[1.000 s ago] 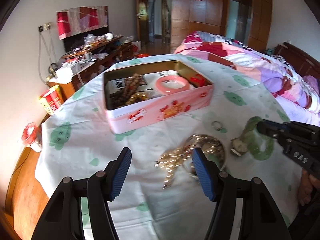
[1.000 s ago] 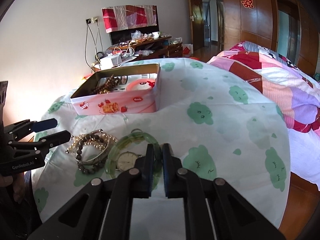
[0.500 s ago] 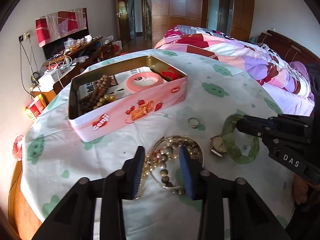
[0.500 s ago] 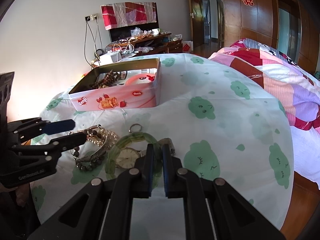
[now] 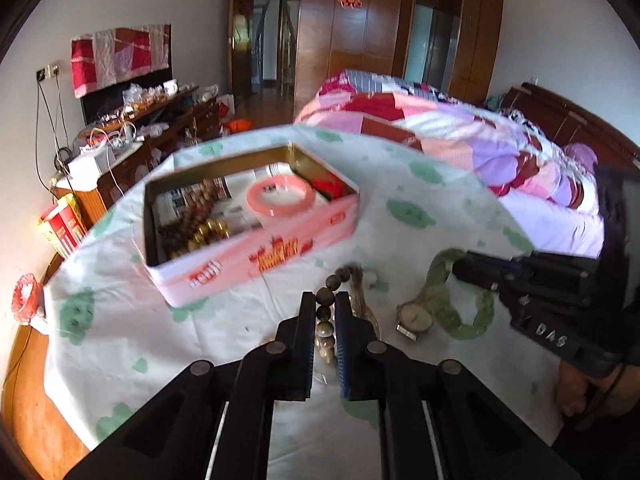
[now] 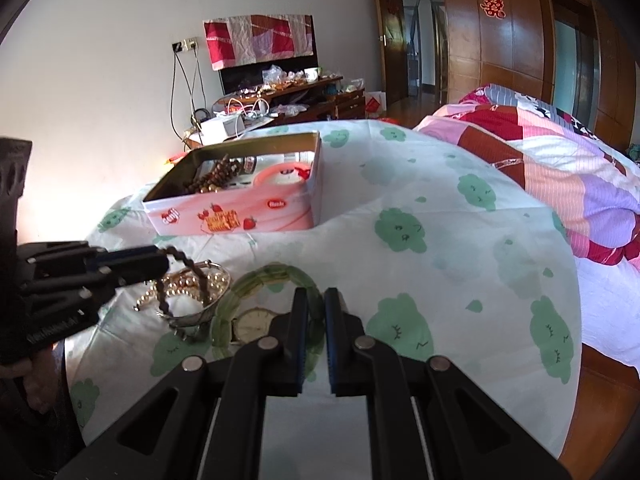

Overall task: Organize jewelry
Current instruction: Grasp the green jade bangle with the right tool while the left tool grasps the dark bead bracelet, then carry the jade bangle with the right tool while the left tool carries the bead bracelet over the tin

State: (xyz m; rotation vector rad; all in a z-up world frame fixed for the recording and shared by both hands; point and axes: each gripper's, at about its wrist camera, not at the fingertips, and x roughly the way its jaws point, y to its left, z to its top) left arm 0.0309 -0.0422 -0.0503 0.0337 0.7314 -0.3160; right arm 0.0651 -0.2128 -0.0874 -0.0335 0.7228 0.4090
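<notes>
My left gripper (image 5: 322,298) has its jaws closing on a dark bead bracelet (image 5: 325,312), and the pads press on the beads. In the right wrist view the strand (image 6: 192,270) hangs in a loop from the left gripper (image 6: 160,258), just above the heap of gold beads and a silver bangle (image 6: 188,292). My right gripper (image 6: 314,294) is shut over the right side of the green jade bangle (image 6: 276,270). Green shows in its narrow slit, and I cannot tell if the pads touch it. A watch (image 6: 252,324) lies inside the bangle. The pink tin (image 5: 256,256) stands open behind.
The tin holds a pink bangle (image 5: 280,196) and brown beads (image 5: 200,208). The table's cloth (image 6: 400,232) ends close at the front and right, with a quilted bed (image 6: 560,168) beyond. A cluttered sideboard (image 5: 132,136) stands at the far left. A hand (image 5: 576,392) holds the right gripper.
The left jaws went from wide open to closed on the dark beads, then the gripper rose and lifted the strand off the heap. The right gripper stayed put.
</notes>
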